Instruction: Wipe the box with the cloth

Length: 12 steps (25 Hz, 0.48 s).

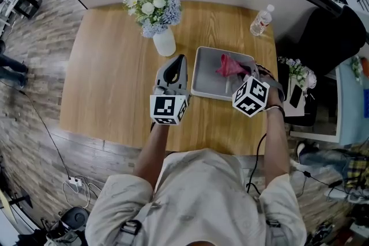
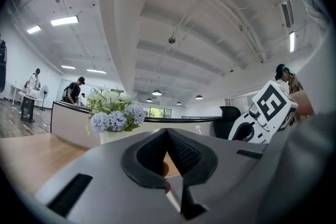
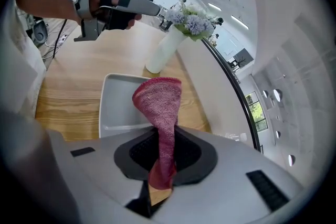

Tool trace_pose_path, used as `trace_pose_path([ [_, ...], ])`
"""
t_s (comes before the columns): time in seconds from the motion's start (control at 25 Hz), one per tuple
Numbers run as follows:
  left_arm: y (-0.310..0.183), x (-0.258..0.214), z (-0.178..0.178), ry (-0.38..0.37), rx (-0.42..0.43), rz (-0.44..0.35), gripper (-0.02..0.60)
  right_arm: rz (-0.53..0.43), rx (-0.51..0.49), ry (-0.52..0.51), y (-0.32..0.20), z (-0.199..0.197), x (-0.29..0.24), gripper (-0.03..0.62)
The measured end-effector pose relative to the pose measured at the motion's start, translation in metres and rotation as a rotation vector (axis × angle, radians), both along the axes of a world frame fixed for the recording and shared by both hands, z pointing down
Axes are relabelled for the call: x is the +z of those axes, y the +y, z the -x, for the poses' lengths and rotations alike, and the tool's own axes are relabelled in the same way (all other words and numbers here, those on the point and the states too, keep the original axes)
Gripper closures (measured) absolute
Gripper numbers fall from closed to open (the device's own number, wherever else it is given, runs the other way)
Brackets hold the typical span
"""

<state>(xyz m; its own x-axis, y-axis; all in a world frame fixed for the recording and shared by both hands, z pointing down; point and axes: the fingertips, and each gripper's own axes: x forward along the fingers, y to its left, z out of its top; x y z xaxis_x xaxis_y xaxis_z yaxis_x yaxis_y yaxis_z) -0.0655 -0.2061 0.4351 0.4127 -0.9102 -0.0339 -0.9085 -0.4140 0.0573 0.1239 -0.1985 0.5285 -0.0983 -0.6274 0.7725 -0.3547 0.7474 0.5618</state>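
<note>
Two grippers are in our hands, and only one has something in it. Our right gripper (image 1: 249, 70) is squeezed tight on the red cloth (image 1: 230, 65). In the right gripper view the cloth is pinched between the jaws and a fat bunch sticks out in front. Our left gripper (image 1: 180, 59) is closed with nothing in it, just beside the left wall of the gray box (image 1: 206, 73).

The box sits on the wooden table (image 1: 109, 72), toward the right edge and nearer the front edge than the back one. The cloth is over the far right corner of the box. We cannot tell if it touches the bottom.

We think the wiping is only starting. To do it well, we bring the cloth down until the fat bunch lies on the bottom, not just the tip. We press softly and rub from wall to wall in rows, then do the corners and the rim. We keep the right jaws tight so the cloth does not slip out.

The box looks light and may slide, so we can rest the left gripper on its left rim. The white vase of flowers (image 1: 165, 42) stands near the box's far left corner, so we go slowly there.
</note>
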Motion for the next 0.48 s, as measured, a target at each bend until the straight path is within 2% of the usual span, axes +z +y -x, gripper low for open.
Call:
trace_pose_path([
  [0.48, -0.012, 0.007, 0.019, 0.005, -0.041, 0.017, 0.569, -0.060, -0.020, -0.020, -0.053, 0.025, -0.004, 0.528],
])
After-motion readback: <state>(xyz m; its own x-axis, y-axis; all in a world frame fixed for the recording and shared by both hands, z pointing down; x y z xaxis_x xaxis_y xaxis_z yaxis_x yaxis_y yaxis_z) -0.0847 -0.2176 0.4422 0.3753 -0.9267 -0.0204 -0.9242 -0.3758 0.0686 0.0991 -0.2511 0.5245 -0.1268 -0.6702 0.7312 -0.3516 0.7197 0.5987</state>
